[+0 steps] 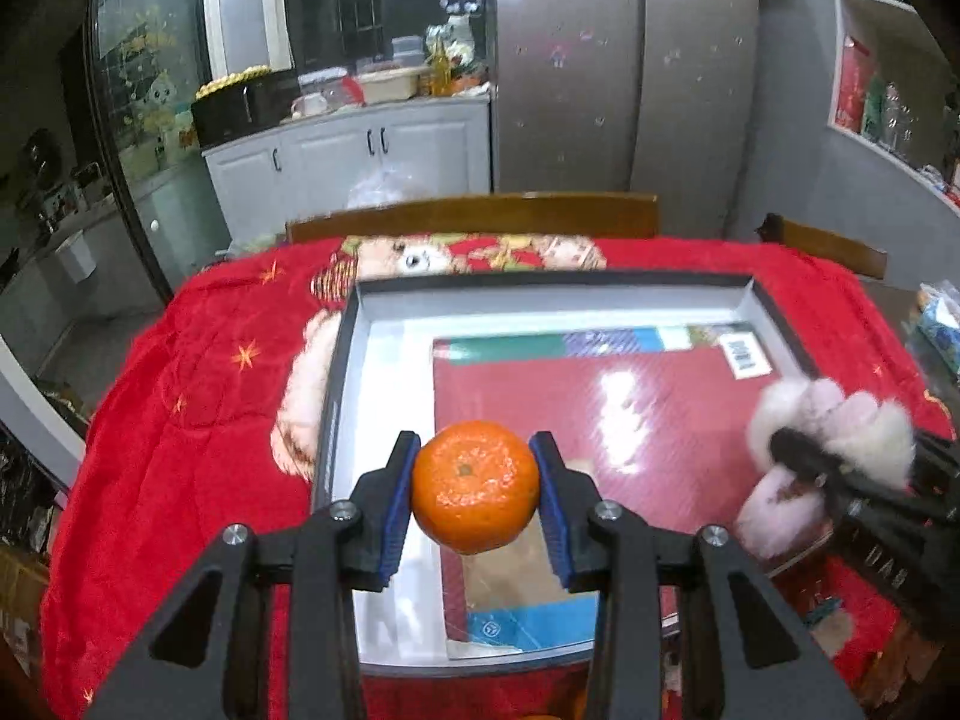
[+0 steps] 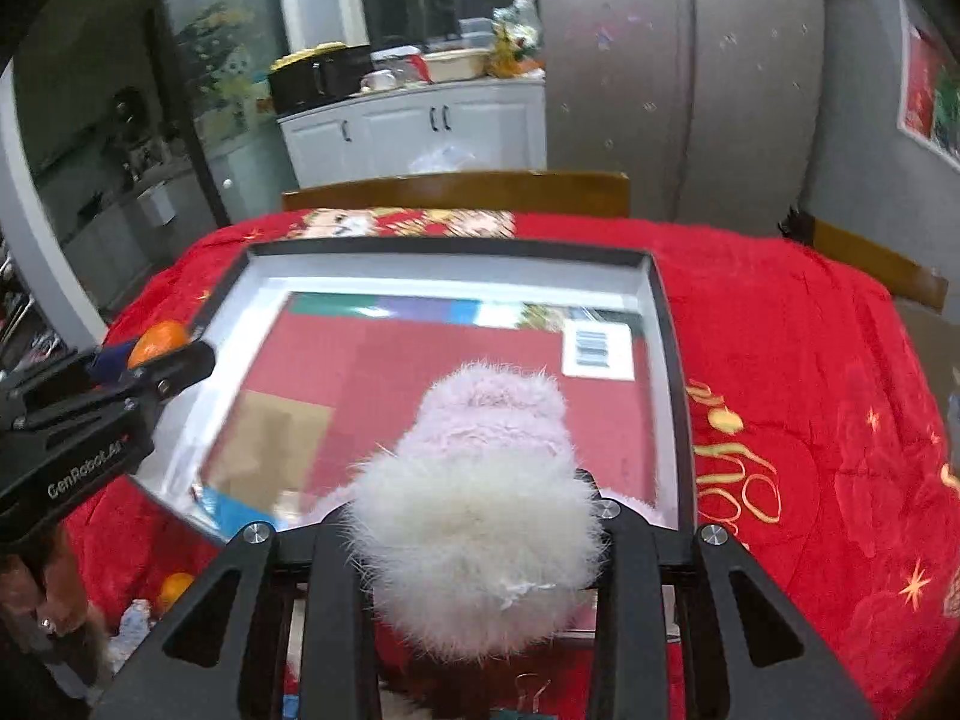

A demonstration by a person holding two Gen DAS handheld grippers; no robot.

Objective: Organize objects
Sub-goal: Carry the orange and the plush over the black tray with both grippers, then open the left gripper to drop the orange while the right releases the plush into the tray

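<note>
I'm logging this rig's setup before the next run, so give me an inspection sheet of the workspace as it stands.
Surface: table under a red quilted cloth.
Job's things: shallow box tray holding a red packet; tangerine; fluffy pink-white plush.
Clutter: second orange low left; binder clip.
Grippers: left gripper shut on tangerine; right gripper shut on plush.
Cables: nothing seen.
Surroundings: refrigerator, white cabinets, wooden chair back.

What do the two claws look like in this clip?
Both are matte black frames with triangular cut-outs and round silver bolts. The left claw has ribbed blue pads lining its black fingers. The right claw's pads are hidden. White "GenRobot.AI" lettering runs along the left claw's side. No cables or sleeves show.
</note>
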